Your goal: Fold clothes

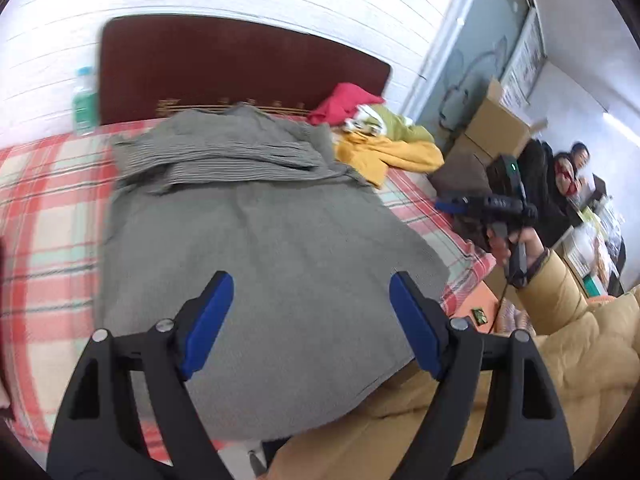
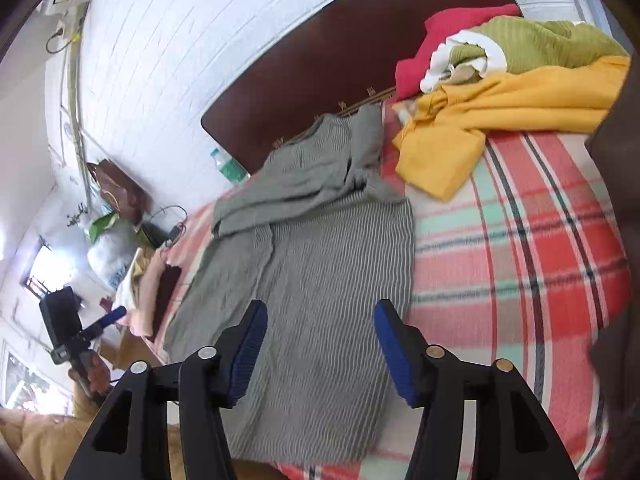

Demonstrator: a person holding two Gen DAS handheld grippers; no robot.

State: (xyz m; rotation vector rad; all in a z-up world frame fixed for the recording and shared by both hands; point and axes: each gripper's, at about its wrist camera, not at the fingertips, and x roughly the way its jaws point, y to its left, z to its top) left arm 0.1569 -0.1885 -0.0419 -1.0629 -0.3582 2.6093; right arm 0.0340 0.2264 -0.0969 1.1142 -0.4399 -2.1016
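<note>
Both grippers hang over the near edge of the bed (image 2: 520, 240) with nothing between their fingers: the left gripper (image 1: 311, 322) has its blue pads spread wide above the near hem of the grey sweater (image 1: 260, 248), and the right gripper (image 2: 320, 346) is likewise parted over that same hem. The likeliest trouble from here is a poor pinch. The near hem lies at, perhaps slightly over, the bed's near edge, so a gripper closing there may catch only the top layer, or the plaid blanket with it, and a lift would then drag the body crooked. A pull from one side alone could also skew the already folded parts. The sweater is a fine grey-and-white rib knit, soft and limp by the look of it, and it should slump and stretch rather than hold a crease. Its body lies flat down the middle of the bed, fairly smooth near the hem. Toward the headboard (image 2: 360, 52) the sleeves are crossed in over the chest in rumpled layers, and the collar reaches the far edge. A heap of red, green and yellow clothes (image 2: 512, 80) sits in the far right corner, just beside one shoulder.
</note>
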